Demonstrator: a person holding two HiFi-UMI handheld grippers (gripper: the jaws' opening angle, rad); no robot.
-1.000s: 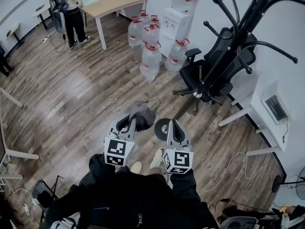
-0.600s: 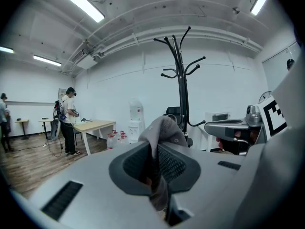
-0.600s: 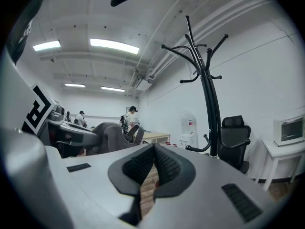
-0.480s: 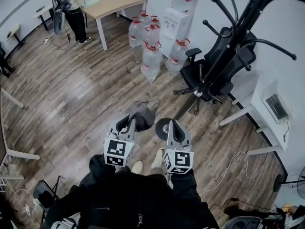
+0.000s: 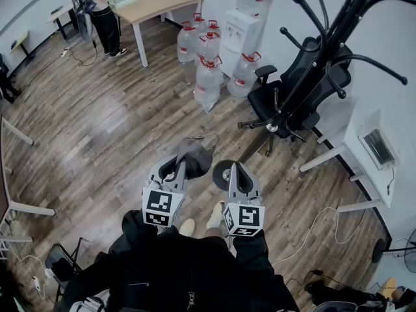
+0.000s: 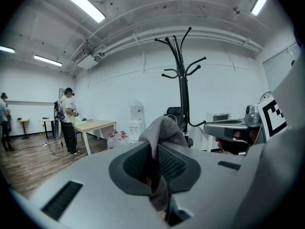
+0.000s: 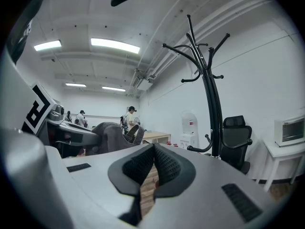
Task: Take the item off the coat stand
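Wood floor below: left gripper clamps a grey garment, right gripper is closed and empty

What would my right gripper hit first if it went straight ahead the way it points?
Probably the coat stand, whose pole stands just right of the right gripper's line; depth is unclear, so it might slip past.

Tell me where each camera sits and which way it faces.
Head view: on the person's head, looking steeply down at the wood floor; shows the left hand-held gripper, right hand-held gripper, sleeves.
Left gripper view: rides the left hand-held gripper, looks along jaws shut on a grey cap toward the coat stand.
Right gripper view: rides the right hand-held gripper, jaws shut, empty, facing that stand.
Shared: both gripper views show the coat stand.
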